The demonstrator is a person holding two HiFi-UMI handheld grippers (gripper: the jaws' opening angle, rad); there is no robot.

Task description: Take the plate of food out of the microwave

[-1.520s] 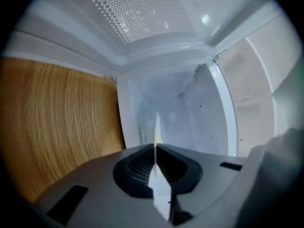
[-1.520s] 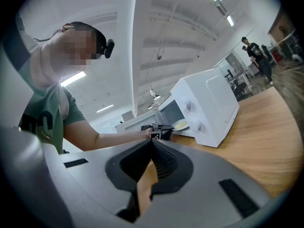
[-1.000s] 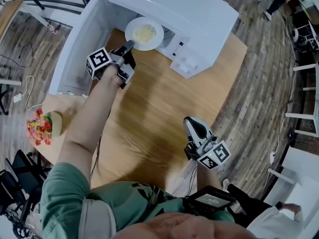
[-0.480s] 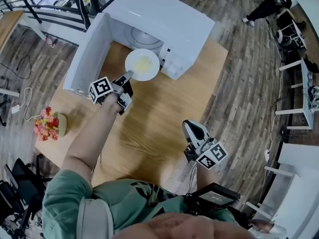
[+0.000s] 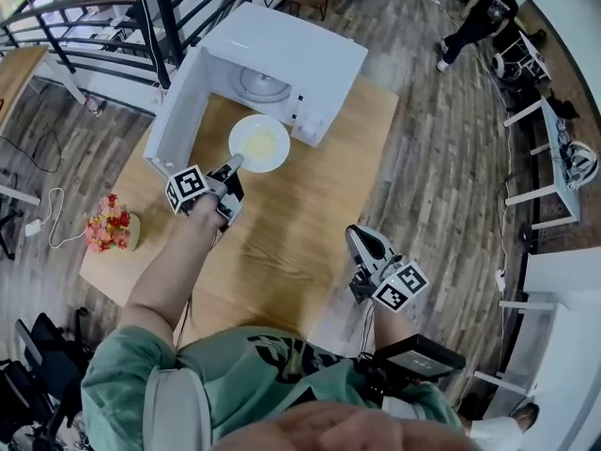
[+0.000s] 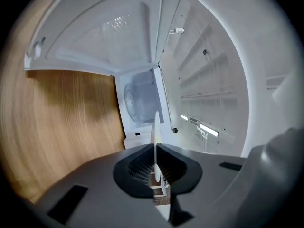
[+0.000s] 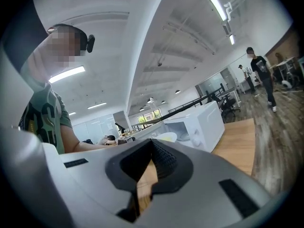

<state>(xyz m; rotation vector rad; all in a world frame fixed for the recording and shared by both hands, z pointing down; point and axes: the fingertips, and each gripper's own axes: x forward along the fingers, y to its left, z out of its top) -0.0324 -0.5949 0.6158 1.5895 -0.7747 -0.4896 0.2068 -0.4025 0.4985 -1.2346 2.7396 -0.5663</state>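
Head view: left gripper (image 5: 232,164) clamped on the near rim of the plate of food (image 5: 260,144). The plate is outside the microwave (image 5: 282,54), just in front of its open cavity, over the wooden table (image 5: 310,214). Right gripper (image 5: 358,237) well apart, near the table's front edge.
Left gripper view: jaws pinch the plate rim, seen edge-on.
Right gripper view: jaws closed together, nothing between them.

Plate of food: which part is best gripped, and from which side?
Grip the plate by its thin rim, on the side away from the microwave, pinching across its two faces. It is flat with food in the middle, so only the edge offers a bite. The left gripper is shut on exactly that edge.
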